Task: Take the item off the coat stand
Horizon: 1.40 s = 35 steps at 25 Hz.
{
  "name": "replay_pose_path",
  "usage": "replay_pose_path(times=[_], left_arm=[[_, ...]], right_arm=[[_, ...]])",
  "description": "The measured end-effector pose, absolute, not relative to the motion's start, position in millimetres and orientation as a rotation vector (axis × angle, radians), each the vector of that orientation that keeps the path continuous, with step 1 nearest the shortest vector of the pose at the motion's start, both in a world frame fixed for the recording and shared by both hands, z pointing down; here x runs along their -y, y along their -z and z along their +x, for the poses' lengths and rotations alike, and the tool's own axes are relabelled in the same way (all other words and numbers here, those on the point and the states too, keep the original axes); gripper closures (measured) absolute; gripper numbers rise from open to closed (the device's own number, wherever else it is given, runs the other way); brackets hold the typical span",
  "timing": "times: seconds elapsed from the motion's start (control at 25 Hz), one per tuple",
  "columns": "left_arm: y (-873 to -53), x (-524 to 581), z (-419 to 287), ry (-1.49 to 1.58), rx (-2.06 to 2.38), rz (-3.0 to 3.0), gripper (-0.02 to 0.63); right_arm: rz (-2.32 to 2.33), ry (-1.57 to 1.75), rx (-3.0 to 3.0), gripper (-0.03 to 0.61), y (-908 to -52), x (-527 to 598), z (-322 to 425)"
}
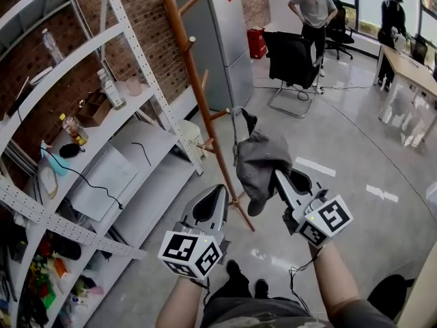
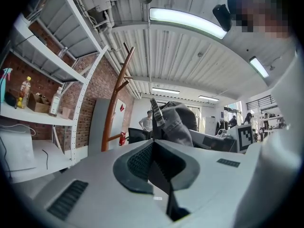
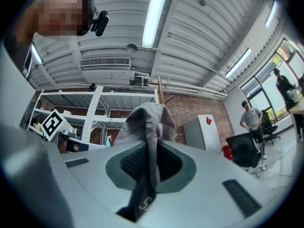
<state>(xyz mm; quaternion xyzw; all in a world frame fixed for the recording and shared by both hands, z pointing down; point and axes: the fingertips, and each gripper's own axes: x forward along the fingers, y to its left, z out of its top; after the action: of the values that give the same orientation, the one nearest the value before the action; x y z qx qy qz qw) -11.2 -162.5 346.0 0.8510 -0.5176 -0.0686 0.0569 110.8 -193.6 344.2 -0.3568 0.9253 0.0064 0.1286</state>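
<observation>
right tool [image 1: 278, 178] is pinching a grey cap [image 1: 263, 160]: in the right gripper view its jaws are pressed onto a fold of the cap's fabric [image 3: 145, 122], which runs down through the narrow slot between them, with a strip bearing pale print at the bottom of the slot. in the head view the cap hangs bunched from this tool's tip, crown side down, with a dark strap rising from its top towards a low peg of the brown wooden coat stand [image 1: 194, 80]. the cap is just beside that peg; whether the strap touches the peg cannot be made out.

left tool [image 1: 213, 198] is pressed together with nothing between its jaws; the left gripper view shows its two pads meeting along a dark seam [image 2: 154, 152]. it sits lower and to the left of the cap, apart from it, pointing towards the stand's base. from that view the cap [image 2: 178, 122] shows beyond the tip, with the stand's pole [image 2: 114, 113] off to the left.

to the left of the stand is a white shelf rack [image 1: 136, 53] against a brick wall, carrying bottles, a box and cables. behind the stand is a grey cabinet [image 1: 225, 39] with a red mark, and beside it a red bin [image 1: 257, 43]. further back a black chair [image 1: 290, 60] stands on the glossy floor [image 1: 355, 183], and two people [image 1: 314, 9] are near a worktop [image 1: 410, 67] at the right.
</observation>
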Motion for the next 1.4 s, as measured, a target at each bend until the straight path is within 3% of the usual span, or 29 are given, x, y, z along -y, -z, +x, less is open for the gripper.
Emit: replay_pose_path(times=[0.6, 1.4], left_arm=[[-367.3, 139.1, -13.9, 0.163, 1.492, 2.583, 0.606], [-366.2, 40.5, -52.3, 0.223, 1.353, 2.616, 0.606]], right_arm=[[-1.142, 0.038, -2.687, 0.548, -377.8, 167.5, 108.8], [-1.272, 0.029, -2.666, 0.548, -366.7, 51.1, 66.6]])
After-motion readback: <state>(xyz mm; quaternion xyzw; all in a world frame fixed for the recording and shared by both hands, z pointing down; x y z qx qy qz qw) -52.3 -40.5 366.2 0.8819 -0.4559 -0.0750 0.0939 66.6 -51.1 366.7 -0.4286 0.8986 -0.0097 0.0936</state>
